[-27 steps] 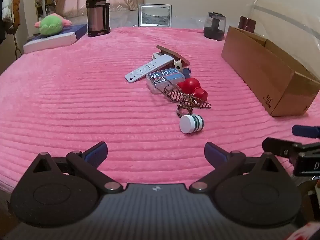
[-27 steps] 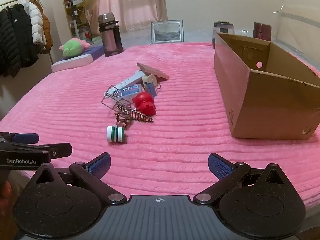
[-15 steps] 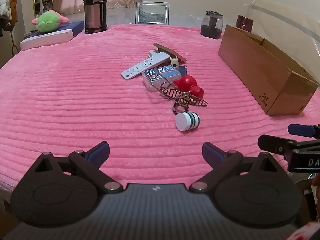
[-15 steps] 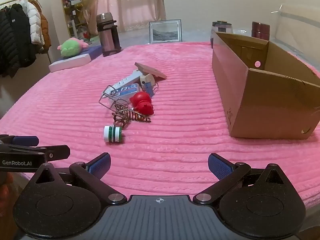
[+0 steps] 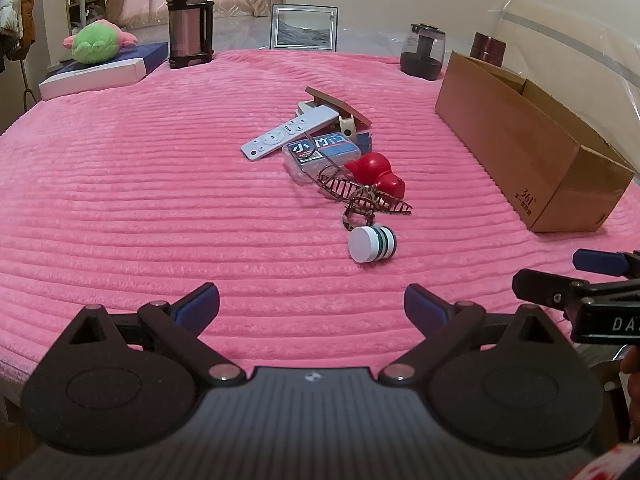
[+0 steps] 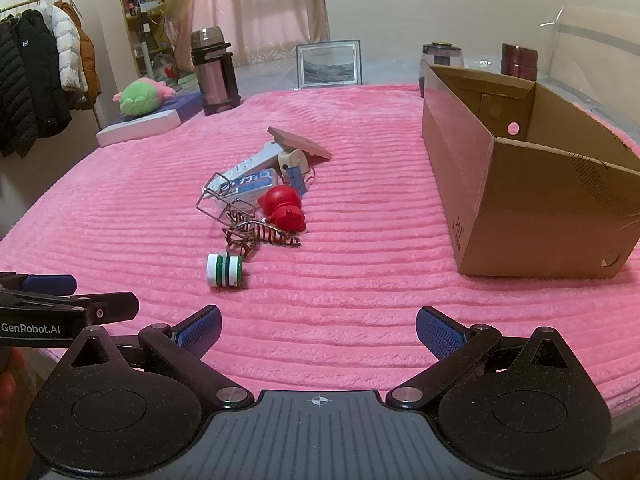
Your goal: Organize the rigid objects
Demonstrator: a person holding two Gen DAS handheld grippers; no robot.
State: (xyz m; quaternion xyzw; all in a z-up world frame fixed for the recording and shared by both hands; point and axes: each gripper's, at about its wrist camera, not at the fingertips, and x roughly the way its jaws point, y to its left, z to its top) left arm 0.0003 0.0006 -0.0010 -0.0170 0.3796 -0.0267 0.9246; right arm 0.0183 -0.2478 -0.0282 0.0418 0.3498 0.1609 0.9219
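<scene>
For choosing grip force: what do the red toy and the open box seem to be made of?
Red toy: probably smooth plastic or rubber, since its rounded surface shows a soft sheen. Open box: matte brown corrugated cardboard, with raw cut edges, folded flaps and a punched hole.

Two wrist fisheye views, side by side at the near edge of the pink blanket, both angled downward across it.

The left wrist camera looks forward between its own fingers, with the clutter pile ahead and slightly right and the cardboard box far right. The right wrist camera sits further right: the same pile lies left of centre and the box looms near. Each view catches the other gripper at its edge. Both share the pile, box, thermos and picture frame.
</scene>
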